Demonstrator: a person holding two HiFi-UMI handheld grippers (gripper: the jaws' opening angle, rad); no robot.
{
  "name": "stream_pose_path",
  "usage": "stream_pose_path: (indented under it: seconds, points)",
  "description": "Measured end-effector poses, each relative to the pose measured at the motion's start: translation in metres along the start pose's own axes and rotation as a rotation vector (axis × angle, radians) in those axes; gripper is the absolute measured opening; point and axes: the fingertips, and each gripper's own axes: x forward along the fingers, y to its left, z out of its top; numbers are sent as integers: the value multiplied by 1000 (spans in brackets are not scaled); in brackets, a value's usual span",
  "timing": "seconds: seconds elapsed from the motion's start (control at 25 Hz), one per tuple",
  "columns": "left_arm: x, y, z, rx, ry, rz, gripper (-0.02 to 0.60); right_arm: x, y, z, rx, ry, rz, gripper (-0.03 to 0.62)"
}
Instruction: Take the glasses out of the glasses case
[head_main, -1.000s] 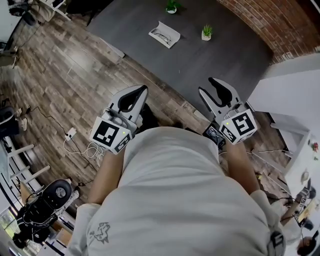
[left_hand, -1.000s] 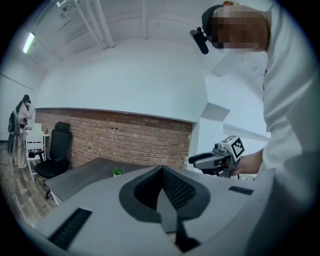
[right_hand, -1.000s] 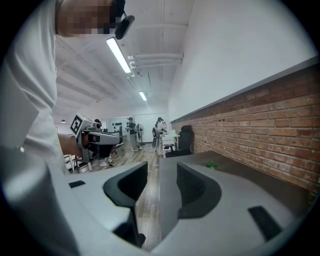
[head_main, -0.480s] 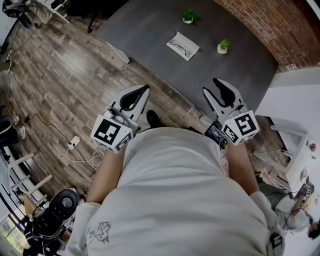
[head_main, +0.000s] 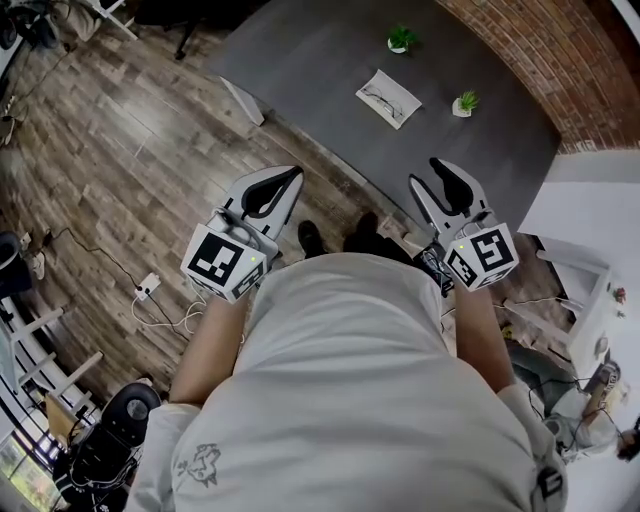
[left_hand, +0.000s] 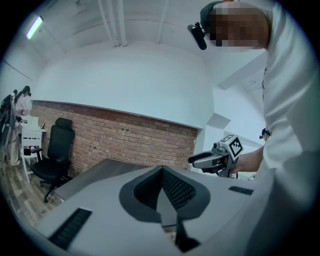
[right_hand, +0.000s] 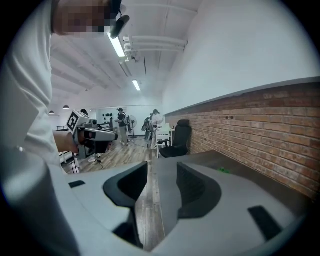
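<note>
Head view gives me the glasses case (head_main: 388, 98) lying open on the dark surface (head_main: 300, 60), with the glasses (head_main: 379, 96) inside it. One small potted plant (head_main: 401, 39) stands beyond the case and another (head_main: 464, 103) to its right, both apart from it. My left hand-held gripper (head_main: 291, 176) is clenched, tips meeting on nothing. My right hand-held gripper (head_main: 426, 176) is released, with bare wooden floor (head_main: 120, 150) showing through the gap. Both hang near my chest, well apart from the case.
</note>
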Motion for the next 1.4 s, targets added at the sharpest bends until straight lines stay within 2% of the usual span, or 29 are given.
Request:
stream_pose_path:
  seconds: [0.44, 0.8, 1.24, 1.4]
  points:
    - [-8, 30, 0, -6, 0, 40, 11, 44, 10, 2, -60, 19, 55, 190]
    - [6, 61, -2, -36, 29, 77, 11, 89, -15, -14, -33, 71, 90, 189]
    - [57, 92, -10, -68, 66, 82, 11, 130, -63, -39, -17, 151, 120, 189]
    - [82, 100, -12, -108, 70, 76, 11, 143, -84, -52, -26, 195, 137, 189]
